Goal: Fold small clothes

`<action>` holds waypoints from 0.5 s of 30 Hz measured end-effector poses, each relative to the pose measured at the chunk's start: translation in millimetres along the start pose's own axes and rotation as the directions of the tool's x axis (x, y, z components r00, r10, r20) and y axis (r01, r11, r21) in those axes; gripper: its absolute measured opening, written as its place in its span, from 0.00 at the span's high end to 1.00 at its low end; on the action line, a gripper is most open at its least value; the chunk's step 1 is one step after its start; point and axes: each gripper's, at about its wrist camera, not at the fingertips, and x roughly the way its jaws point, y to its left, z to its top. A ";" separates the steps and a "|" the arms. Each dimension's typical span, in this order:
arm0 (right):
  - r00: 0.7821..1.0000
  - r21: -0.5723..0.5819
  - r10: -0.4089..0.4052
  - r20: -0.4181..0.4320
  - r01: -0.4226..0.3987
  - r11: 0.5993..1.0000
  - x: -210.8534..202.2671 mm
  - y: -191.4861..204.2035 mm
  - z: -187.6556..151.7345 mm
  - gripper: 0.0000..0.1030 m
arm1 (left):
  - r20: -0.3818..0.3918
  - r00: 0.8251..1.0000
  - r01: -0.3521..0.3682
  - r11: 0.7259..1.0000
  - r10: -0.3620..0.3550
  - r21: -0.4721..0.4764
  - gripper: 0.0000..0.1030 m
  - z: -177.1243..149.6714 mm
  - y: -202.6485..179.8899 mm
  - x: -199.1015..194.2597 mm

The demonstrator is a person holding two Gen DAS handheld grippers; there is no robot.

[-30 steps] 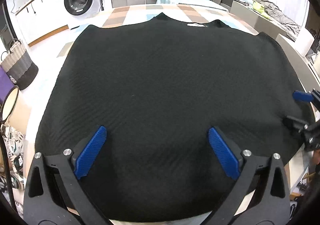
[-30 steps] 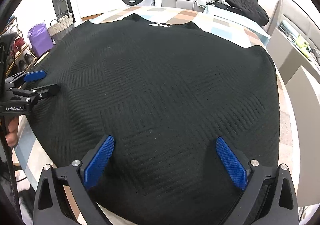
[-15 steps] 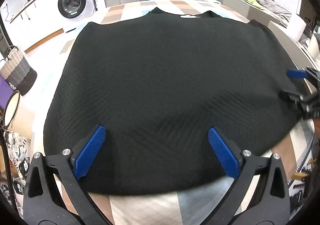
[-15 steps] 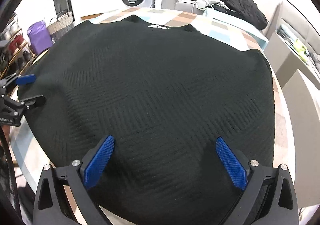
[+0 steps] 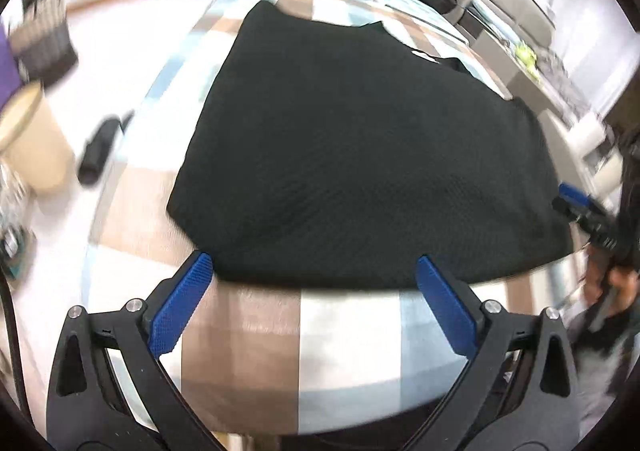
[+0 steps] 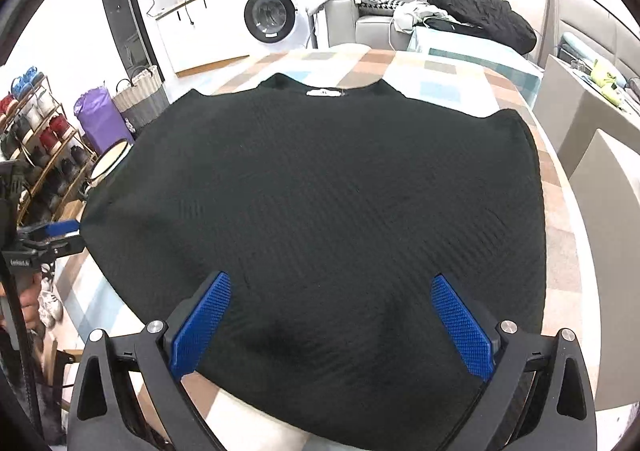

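A black knit sweater (image 6: 320,207) lies spread flat on the bench (image 5: 256,323), which is covered by a checked cloth of brown, white and pale blue squares; the neckline with its white label (image 6: 324,92) points to the far side. In the right wrist view the right tool (image 6: 330,321) hangs over the near hem with its blue pads spread wide, holding nothing. In the left wrist view, which is blurred, the left tool (image 5: 312,303) sits over bare checked cloth just near of the sweater's near edge, its pads also spread wide and empty. Each tool shows at the edge of the other's view: the left tool at the left, just beside the sweater's left corner, and the right tool at the right, near the sweater's right corner. On the far side stand a washing machine (image 6: 276,17) and a sofa with a dark bundle (image 6: 484,13) on it.
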 end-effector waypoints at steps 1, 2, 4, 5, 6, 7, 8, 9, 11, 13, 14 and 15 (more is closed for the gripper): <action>1.000 0.000 0.002 0.003 -0.002 1.000 -0.6 0.8 0.7 0.01 | -0.035 0.999 0.033 0.998 -0.035 -0.044 0.10 0.7 8.3 1.2; 1.000 0.003 0.005 0.004 -0.005 1.000 -1.1 1.4 1.2 0.01 | -0.052 0.997 0.049 0.997 -0.053 -0.065 0.12 0.3 12.6 2.6; 1.000 0.006 0.009 0.006 -0.009 1.000 -1.8 2.6 1.2 0.01 | -0.050 0.993 0.103 0.990 -0.108 -0.093 0.12 1.5 19.3 2.0; 1.000 0.005 0.009 0.007 -0.009 1.000 -2.2 3.2 1.3 0.01 | -0.038 0.992 0.113 0.989 -0.117 -0.098 0.12 1.5 21.1 1.0; 1.000 0.005 0.009 0.007 -0.009 1.000 -2.8 3.9 0.6 0.01 | -0.020 0.990 0.137 0.983 -0.140 -0.120 0.12 2.2 24.1 0.5; 1.000 0.000 0.007 0.007 -0.007 1.000 -2.9 5.6 0.7 0.01 | -0.003 0.988 0.155 0.978 -0.157 -0.136 0.12 2.1 26.5 0.4; 1.000 -0.004 0.005 0.008 -0.005 1.000 -3.0 6.6 0.7 0.01 | 0.036 0.986 0.165 0.973 -0.162 -0.162 0.12 2.0 29.4 -0.1; 1.000 -0.005 0.004 0.012 -0.004 1.000 -3.0 7.6 1.1 0.01 | 0.073 0.985 0.168 0.969 -0.158 -0.181 0.12 2.0 30.9 -0.1; 1.000 -0.009 0.011 0.015 -0.011 1.000 -4.2 9.9 -0.5 0.01 | 0.147 0.980 0.159 0.967 -0.131 -0.198 0.13 0.2 31.3 0.3; 1.000 -0.012 0.017 0.018 -0.017 1.000 -4.6 12.4 -1.2 0.01 | 0.199 0.976 0.127 0.976 -0.091 -0.177 0.15 -2.3 27.1 1.4; 1.000 -0.011 0.018 0.017 -0.018 1.000 -4.4 12.6 -1.6 0.01 | 0.218 0.975 0.089 0.983 -0.053 -0.160 0.21 -1.9 22.0 3.4; 1.000 -0.010 0.019 0.016 -0.019 1.000 -3.5 12.8 -1.8 0.01 | 0.225 0.974 0.055 0.987 -0.020 -0.151 0.25 -0.6 18.6 5.8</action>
